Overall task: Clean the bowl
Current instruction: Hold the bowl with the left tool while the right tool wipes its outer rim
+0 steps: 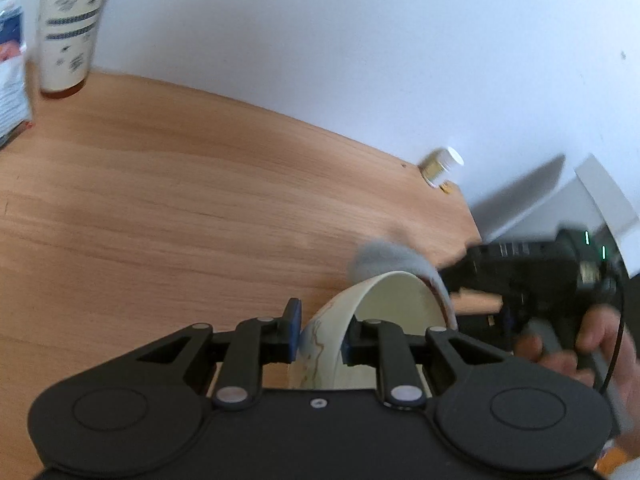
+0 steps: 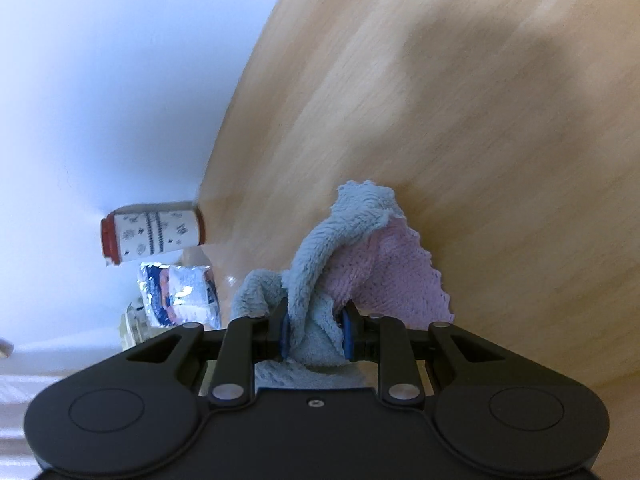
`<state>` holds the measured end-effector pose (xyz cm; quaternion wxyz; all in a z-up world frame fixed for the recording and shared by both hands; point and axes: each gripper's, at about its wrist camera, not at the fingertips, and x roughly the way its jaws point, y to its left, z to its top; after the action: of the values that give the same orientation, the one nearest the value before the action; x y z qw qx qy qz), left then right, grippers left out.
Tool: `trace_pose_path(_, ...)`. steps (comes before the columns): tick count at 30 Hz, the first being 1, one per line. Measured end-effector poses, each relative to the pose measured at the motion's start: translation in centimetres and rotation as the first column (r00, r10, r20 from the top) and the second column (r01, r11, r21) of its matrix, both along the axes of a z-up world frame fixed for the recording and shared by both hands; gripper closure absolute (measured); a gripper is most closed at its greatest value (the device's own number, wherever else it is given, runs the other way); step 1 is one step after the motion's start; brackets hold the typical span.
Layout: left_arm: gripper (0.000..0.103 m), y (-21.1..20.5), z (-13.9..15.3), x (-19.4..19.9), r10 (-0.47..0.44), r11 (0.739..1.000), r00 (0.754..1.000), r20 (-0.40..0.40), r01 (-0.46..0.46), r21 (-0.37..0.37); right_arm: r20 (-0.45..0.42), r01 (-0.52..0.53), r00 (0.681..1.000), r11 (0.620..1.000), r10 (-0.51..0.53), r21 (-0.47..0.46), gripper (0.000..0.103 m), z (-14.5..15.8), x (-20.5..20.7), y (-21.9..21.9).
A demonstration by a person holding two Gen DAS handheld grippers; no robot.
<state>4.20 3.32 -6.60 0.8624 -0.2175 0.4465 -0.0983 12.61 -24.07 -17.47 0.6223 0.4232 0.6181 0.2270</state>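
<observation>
Cream bowl (image 1: 384, 312) tilted, brown-veined outside, red-trimmed rim

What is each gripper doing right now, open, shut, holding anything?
Left gripper: shut on the wall of the cream ceramic bowl with brown line pattern, held tilted.
Right gripper: shut on the bunched grey-blue and pink terry cloth.

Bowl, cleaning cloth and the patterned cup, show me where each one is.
bowl (image 1: 396, 304): left wrist view, on its pale inner wall.
cloth (image 2: 320, 248): right wrist view, on the blue fold above the gripper.
patterned cup (image 1: 72, 28): left wrist view, on its printed side, far left on the table.
</observation>
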Motion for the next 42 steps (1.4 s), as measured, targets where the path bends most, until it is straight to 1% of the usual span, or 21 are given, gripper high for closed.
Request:
trace_pose_path(2,0.085,-0.8,0.2,0.1,-0.029,0.999,1.000,-0.001,0.029,0.042,0.038,-0.066,0.997,0.997,0.065,0.032,0.076,1.0,0.9,1.7)
trace_pose_path(4,0.085,-1.2,0.4,0.0,-0.033,0.997,0.999,0.003,0.032,0.071,0.079,-0.136,0.988,0.991,0.136,-0.001,0.076,1.8,1.3,3.1)
trace_pose_path(5,0.085,-1.3,0.5,0.0,-0.028,0.997,1.000,0.005,0.027,0.074,0.099,-0.168,0.980,0.985,0.170,-0.027,0.076,2.1,1.5,3.8)
trace_pose_path(6,0.085,-1.2,0.5,-0.1,-0.013,0.998,1.000,0.005,0.013,0.063,0.099,-0.183,0.978,0.983,0.185,-0.030,0.076,2.2,1.7,4.1)
trace_pose_path(10,0.084,-1.3,0.7,-0.8,0.058,0.998,0.998,0.008,-0.058,0.015,0.086,-0.186,0.979,0.983,0.185,0.003,0.076,2.1,2.3,3.7)
trace_pose_path(13,0.084,-1.8,0.4,-1.3,0.108,0.994,0.994,0.002,-0.108,-0.014,0.050,-0.144,0.989,0.989,0.142,0.030,0.076,1.2,2.3,1.6)
trace_pose_path(18,0.084,-3.2,-0.4,-2.0,0.160,0.986,0.987,-0.013,-0.160,-0.042,-0.003,-0.072,0.997,0.996,0.072,0.060,0.076,-0.5,1.4,-2.3)
trace_pose_path(23,0.084,-4.6,-1.4,-2.8,0.218,0.973,0.975,-0.037,-0.220,-0.065,-0.042,-0.036,0.998,0.997,0.039,0.065,0.076,-1.4,0.6,-5.5)
trace_pose_path(27,0.084,-5.0,-2.1,-3.5,0.251,0.963,0.967,-0.051,-0.255,-0.084,-0.043,-0.036,0.998,0.999,0.038,0.039,0.076,-1.2,0.3,-7.1)
trace_pose_path(31,0.084,-4.5,-2.8,-3.7,0.271,0.957,0.960,-0.068,-0.277,-0.086,-0.049,-0.023,0.999,0.999,0.024,0.023,0.076,-1.2,0.1,-7.5)
trace_pose_path(35,0.084,-3.3,-3.4,-3.4,0.279,0.953,0.957,-0.081,-0.286,-0.096,-0.043,-0.034,0.999,0.999,0.033,-0.021,0.076,-1.0,0.4,-6.1)
trace_pose_path(38,0.084,-1.7,-3.9,-3.0,0.263,0.955,0.959,-0.103,-0.274,-0.117,-0.017,-0.051,0.999,0.997,0.051,-0.051,0.076,-0.3,1.0,-5.0)
trace_pose_path(42,0.085,0.5,-4.6,-2.7,0.229,0.961,0.965,-0.130,-0.245,-0.129,-0.013,-0.057,0.998,0.996,0.056,-0.066,0.076,0.1,1.1,-3.7)
